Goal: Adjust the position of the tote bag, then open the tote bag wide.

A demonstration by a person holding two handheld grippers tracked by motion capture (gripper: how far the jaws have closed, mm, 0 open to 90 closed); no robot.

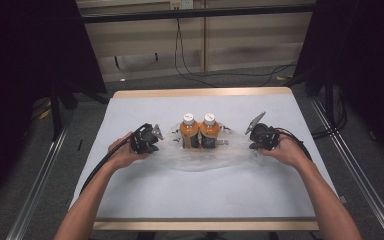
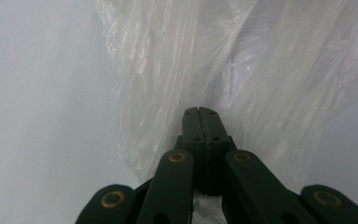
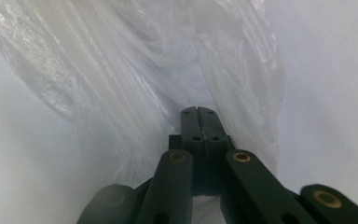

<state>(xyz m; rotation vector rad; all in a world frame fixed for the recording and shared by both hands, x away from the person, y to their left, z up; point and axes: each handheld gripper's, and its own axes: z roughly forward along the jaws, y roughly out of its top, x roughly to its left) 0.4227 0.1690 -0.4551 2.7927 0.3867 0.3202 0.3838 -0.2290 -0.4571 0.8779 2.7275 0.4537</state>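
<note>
In the high view, two orange bottles [image 1: 200, 131] with white caps are seen standing upright side by side at the middle of the white table [image 1: 145, 190], on a clear plastic bag [image 1: 205, 159] spread around and near them. The left claw [image 1: 156, 135] is held at the bag's left edge and the right claw [image 1: 251, 134] at its right edge, a hand behind each. In the left gripper view, the left claw [image 2: 198, 111] is shown with its jaws pressed together on a bunched fold of the plastic bag [image 2: 168, 70], which is drawn taut away from the tips. In the right gripper view, the right claw [image 3: 198, 110] is likewise shown clamped on the film of the plastic bag [image 3: 121, 70], with pleats fanning out from the pinch. The step in hand is judged to be the gathering of the bag about the bottles. For the next move, both edges would probably need to be lifted and drawn inward together, evenly, so that the bottles are not tipped.
</note>
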